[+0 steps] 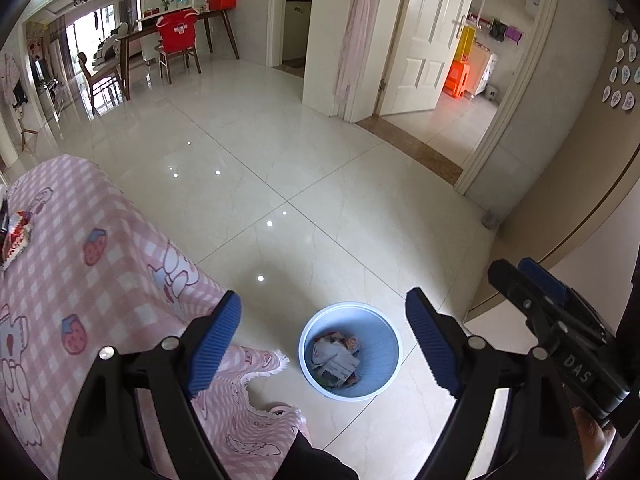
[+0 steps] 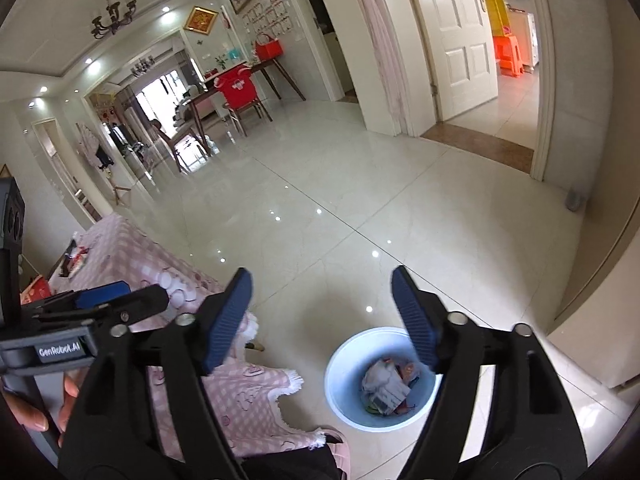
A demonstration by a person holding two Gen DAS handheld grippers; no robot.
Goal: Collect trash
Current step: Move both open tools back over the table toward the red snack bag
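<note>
We look down on a pale blue bin [image 1: 350,350] standing on the glossy tiled floor [image 1: 320,184], just beside the hanging edge of a pink checked cloth [image 1: 100,248] that covers the tabletop. The bin holds the collected trash [image 1: 336,360]: crumpled grey-white paper and a few colourful wrappers, lying in a loose heap on its bottom, well below the rim.

Our left claw [image 1: 323,340] hangs above the bin with its blue-padded jaws spread wide and nothing between them. Our right claw [image 2: 322,316] is also over the bin, a little to one side; its jaws stand apart, and nothing is gripped in them.

Further back on the cloth, near its far edge, we see a red-and-white wrapper [image 1: 16,234] lying flat, well apart from the bin. A hand [image 2: 40,404] grips the left claw's handle.
</note>
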